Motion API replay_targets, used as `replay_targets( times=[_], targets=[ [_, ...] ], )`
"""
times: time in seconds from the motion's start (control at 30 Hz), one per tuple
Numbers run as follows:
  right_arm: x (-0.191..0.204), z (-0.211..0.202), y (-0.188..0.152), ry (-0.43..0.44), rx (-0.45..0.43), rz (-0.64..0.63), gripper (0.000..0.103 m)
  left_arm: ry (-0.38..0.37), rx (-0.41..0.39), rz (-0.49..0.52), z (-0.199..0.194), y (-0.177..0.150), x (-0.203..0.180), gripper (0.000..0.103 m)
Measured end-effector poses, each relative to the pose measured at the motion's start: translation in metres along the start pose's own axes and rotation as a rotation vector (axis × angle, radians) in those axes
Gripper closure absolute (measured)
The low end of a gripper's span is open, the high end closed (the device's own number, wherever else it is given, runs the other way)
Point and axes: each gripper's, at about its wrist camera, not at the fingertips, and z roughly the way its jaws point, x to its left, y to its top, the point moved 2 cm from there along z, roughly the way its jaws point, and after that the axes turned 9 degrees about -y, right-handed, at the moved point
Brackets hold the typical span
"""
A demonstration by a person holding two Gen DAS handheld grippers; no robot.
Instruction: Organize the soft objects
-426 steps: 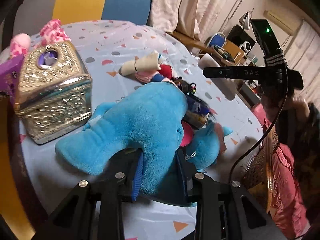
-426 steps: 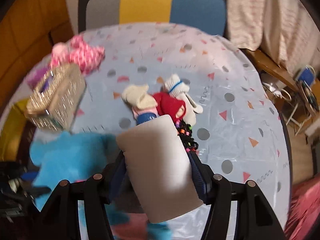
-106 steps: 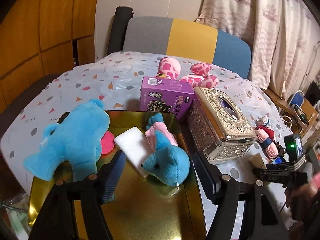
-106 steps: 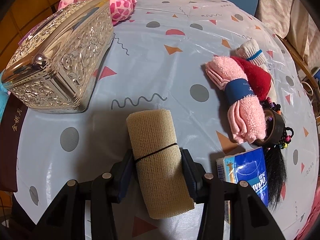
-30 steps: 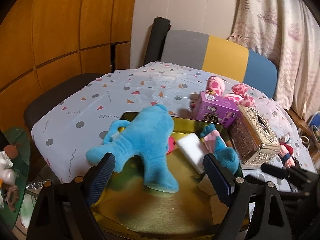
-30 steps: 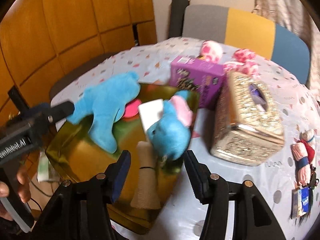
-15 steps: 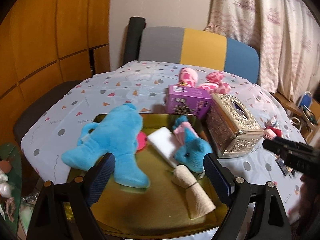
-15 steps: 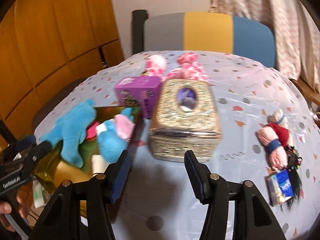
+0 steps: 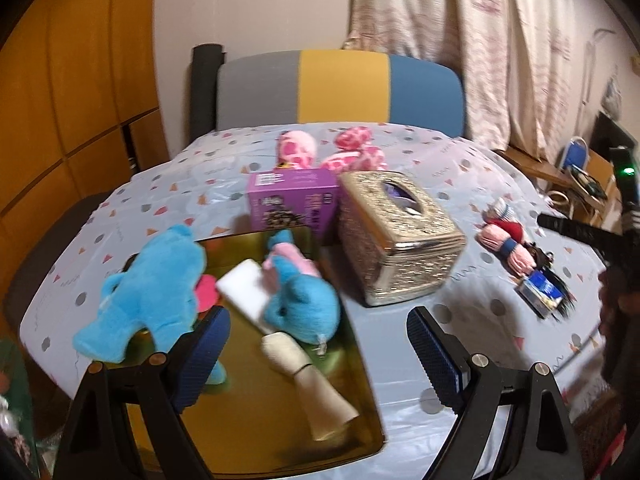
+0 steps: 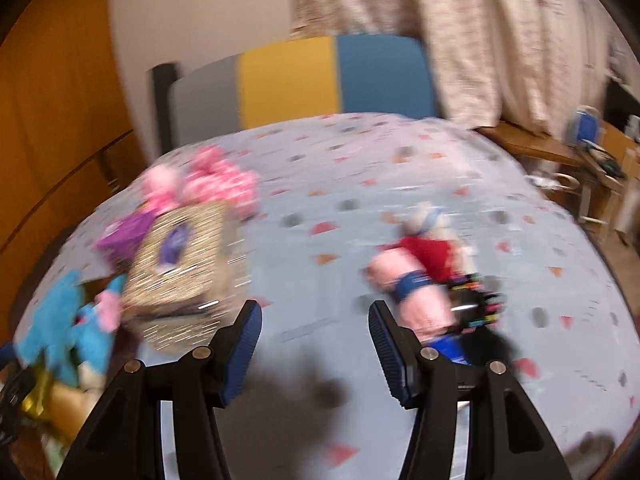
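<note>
A gold tray (image 9: 276,432) at the table's near left holds a big blue plush (image 9: 156,280), a smaller blue and pink plush (image 9: 300,296), a white sponge (image 9: 244,288) and a beige rolled cloth (image 9: 312,384). My left gripper (image 9: 318,352) is open and empty above the tray's right edge. My right gripper (image 10: 314,340) is open and empty over bare tablecloth, left of a pink rolled towel (image 10: 416,296) with a red cloth (image 10: 432,256). The towel also shows in the left wrist view (image 9: 508,248). A pink spotted plush (image 9: 348,152) lies at the back.
An ornate gold tissue box (image 9: 396,232) and a purple carton (image 9: 292,200) stand right of and behind the tray. A blue tissue pack (image 9: 540,292) and black hair ties (image 10: 476,308) lie by the towel. A striped chair (image 9: 340,88) stands behind the table.
My right gripper has let go of the beige roll in the tray and swung right toward the pink towel. The left gripper has shifted right.
</note>
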Motion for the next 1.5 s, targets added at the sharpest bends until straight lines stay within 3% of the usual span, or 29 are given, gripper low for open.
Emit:
replay_targets(
  times=[0.13,0.2,0.4,0.83,1.27,1.43,1.5],
  targets=[
    [-0.049,0.017,0.003,-0.146,-0.039,0.089,0.046,-0.019,0.014,0.040,0.008,0.004,-0.019,0.013],
    [-0.076,0.026,0.000,-0.202,-0.013,0.190,0.046,-0.029,0.020,0.061,0.012,0.007,-0.029,0.013],
    [-0.123,0.037,-0.006,-0.163,0.059,0.434,0.046,-0.080,0.035,0.117,0.024,0.012,-0.061,0.013],
    [-0.153,0.038,-0.021,-0.143,0.109,0.610,0.046,-0.193,0.080,0.209,0.052,0.019,-0.121,0.013],
    [-0.176,0.035,-0.030,-0.146,0.112,0.738,0.046,-0.347,0.223,0.192,0.124,0.041,-0.187,0.013],
    [-0.174,0.036,-0.029,-0.122,0.112,0.735,0.046,-0.382,0.271,0.179,0.168,0.051,-0.216,0.023],
    [-0.174,0.036,-0.029,-0.111,0.112,0.740,0.046,-0.391,0.302,0.150,0.191,0.055,-0.225,0.033]
  ],
)
